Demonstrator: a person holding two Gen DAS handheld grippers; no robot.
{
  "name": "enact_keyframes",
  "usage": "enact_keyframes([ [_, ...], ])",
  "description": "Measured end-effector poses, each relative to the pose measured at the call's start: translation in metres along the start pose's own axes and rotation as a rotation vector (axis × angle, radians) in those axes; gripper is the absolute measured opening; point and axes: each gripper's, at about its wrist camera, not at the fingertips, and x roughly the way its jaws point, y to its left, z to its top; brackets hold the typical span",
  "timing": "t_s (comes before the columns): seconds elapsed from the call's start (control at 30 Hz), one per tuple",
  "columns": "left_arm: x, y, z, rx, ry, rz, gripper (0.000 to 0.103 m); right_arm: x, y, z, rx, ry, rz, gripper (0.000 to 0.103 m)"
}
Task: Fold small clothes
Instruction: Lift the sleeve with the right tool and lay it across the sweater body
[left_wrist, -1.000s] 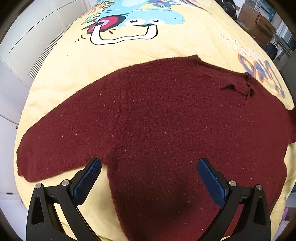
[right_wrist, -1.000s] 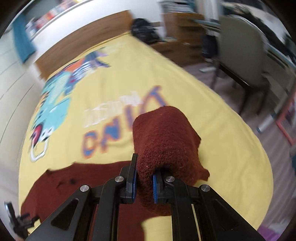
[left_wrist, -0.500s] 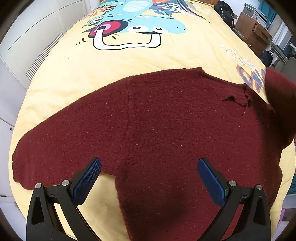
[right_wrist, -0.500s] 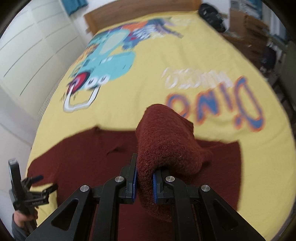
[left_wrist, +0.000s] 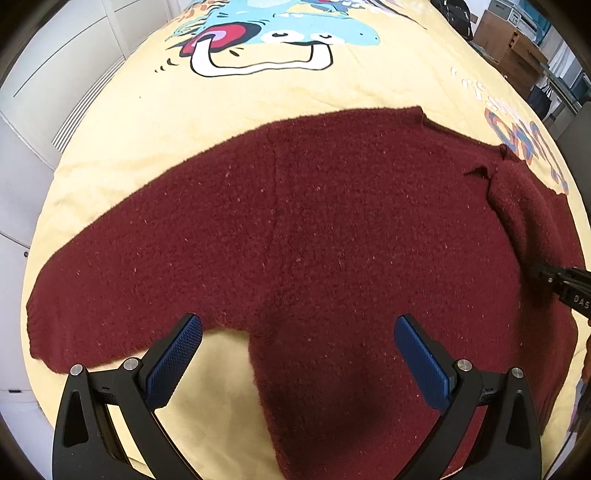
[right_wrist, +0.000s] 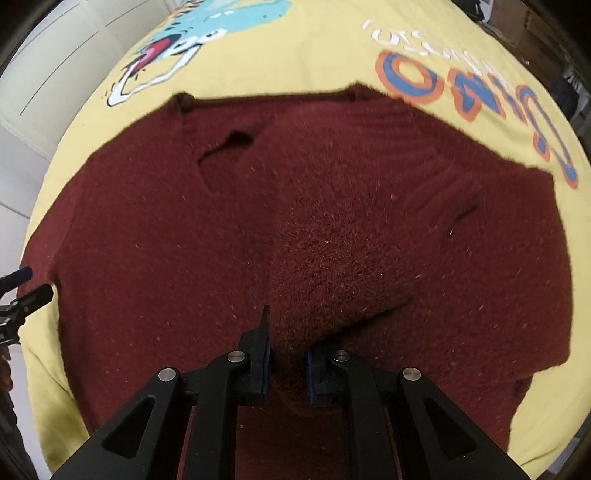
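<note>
A dark red knitted sweater (left_wrist: 314, 229) lies spread flat on the yellow bedspread (left_wrist: 258, 96). Its one sleeve (left_wrist: 85, 295) stretches out to the left. My left gripper (left_wrist: 295, 354) is open and empty, just above the sweater's lower body. My right gripper (right_wrist: 288, 365) is shut on the other sleeve (right_wrist: 332, 258) and holds it folded over the sweater's body (right_wrist: 147, 258). That folded sleeve also shows in the left wrist view (left_wrist: 517, 199), with the right gripper's tip (left_wrist: 561, 284) at the right edge.
The bedspread (right_wrist: 295, 55) has a cartoon dinosaur print (left_wrist: 277, 33) and orange-blue letters (right_wrist: 461, 85). White cabinet doors (left_wrist: 44, 92) stand to the left of the bed. Wooden furniture (left_wrist: 517, 44) stands at the far right.
My right gripper has carried the sleeve leftward and down over the sweater's body. The left gripper has stayed open and drifted slightly.
</note>
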Motion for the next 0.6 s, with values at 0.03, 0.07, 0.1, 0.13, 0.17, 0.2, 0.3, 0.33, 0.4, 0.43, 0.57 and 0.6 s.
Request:
enact_keyframes([
  [0.03, 0.001, -0.002, -0.001, 0.004, 0.006, 0.002, 0.102, 0.002, -0.001, -0.001, 0.002, 0.005, 0.0, 0.015],
  [0.07, 0.002, -0.002, -0.001, 0.006, 0.01, 0.005, 0.102, 0.002, -0.002, -0.002, 0.002, 0.006, -0.001, 0.016],
  [0.1, 0.002, -0.003, -0.001, 0.007, 0.013, 0.006, 0.102, 0.005, -0.002, -0.002, 0.0, 0.007, -0.004, 0.016],
  [0.13, 0.003, -0.004, -0.002, 0.006, 0.016, 0.006, 0.102, 0.006, -0.002, -0.003, -0.002, 0.006, -0.007, 0.017],
  [0.17, 0.003, -0.005, -0.002, 0.004, 0.017, 0.007, 0.102, 0.007, -0.001, -0.002, -0.004, 0.005, -0.009, 0.017],
  [0.2, 0.004, -0.006, -0.002, 0.003, 0.019, 0.007, 0.102, 0.007, 0.0, -0.001, -0.008, 0.003, -0.013, 0.018],
  [0.3, 0.002, -0.008, -0.002, 0.008, 0.022, 0.014, 0.102, -0.006, 0.001, -0.002, -0.018, -0.031, -0.018, 0.026],
  [0.33, 0.002, -0.01, -0.002, 0.014, 0.023, 0.017, 0.102, -0.013, 0.0, -0.002, -0.024, -0.046, -0.022, 0.04],
  [0.4, 0.0, -0.013, -0.001, 0.029, 0.022, 0.025, 0.102, -0.024, -0.003, -0.005, -0.03, -0.067, -0.027, 0.07],
  [0.43, -0.001, -0.014, -0.001, 0.036, 0.02, 0.034, 0.102, -0.03, -0.006, -0.007, -0.03, -0.074, -0.03, 0.077],
  [0.57, -0.002, -0.019, 0.002, 0.044, 0.019, 0.036, 0.102, -0.039, -0.023, -0.019, -0.024, -0.07, -0.061, 0.081],
  [0.6, -0.002, -0.021, 0.002, 0.045, 0.021, 0.035, 0.102, -0.04, -0.03, -0.025, -0.018, -0.068, -0.067, 0.081],
])
